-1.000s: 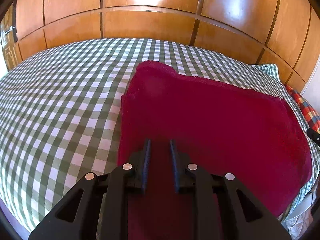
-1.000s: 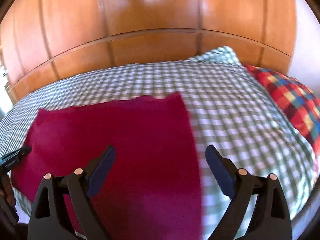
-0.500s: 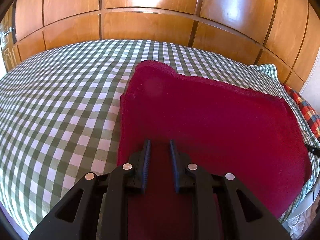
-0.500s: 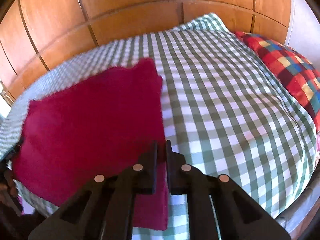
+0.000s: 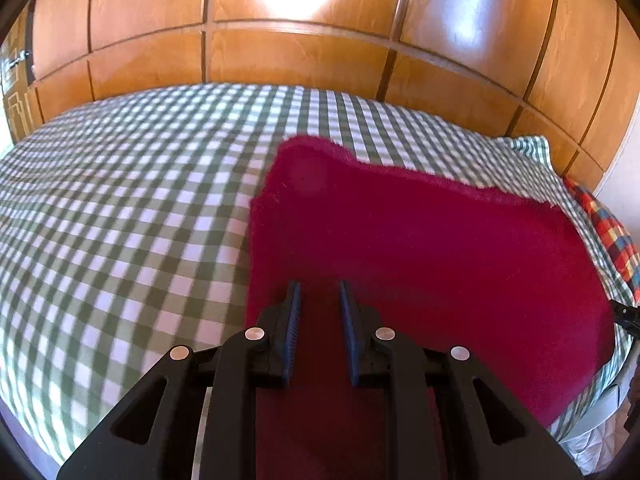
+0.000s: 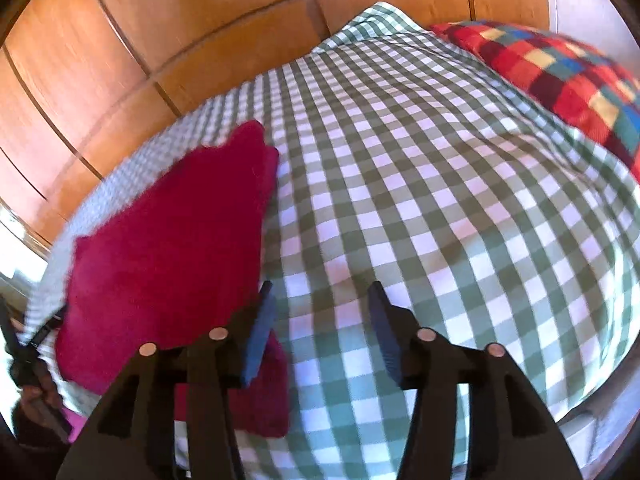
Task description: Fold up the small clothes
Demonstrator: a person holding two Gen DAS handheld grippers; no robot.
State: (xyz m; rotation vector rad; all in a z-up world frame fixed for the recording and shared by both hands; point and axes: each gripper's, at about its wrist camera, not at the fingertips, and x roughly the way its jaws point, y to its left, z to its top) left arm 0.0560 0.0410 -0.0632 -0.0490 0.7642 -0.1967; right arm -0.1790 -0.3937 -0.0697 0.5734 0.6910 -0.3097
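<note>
A dark red cloth lies spread on the green-and-white checked bed. My left gripper sits over the cloth's near edge, its jaws a narrow gap apart with red cloth between them. In the right wrist view the same cloth lies to the left, its near corner drooping over the bed edge. My right gripper is open, its left finger at the cloth's right edge, with checked sheet showing between the jaws.
A wooden panelled wall runs behind the bed. A red, blue and yellow checked pillow lies at the right end, with a green checked pillow behind it. The left gripper shows at the left edge of the right wrist view.
My right gripper closed at the cloth's right edge half a second ago and has now opened, swinging right. My left gripper has stayed put over the near edge.
</note>
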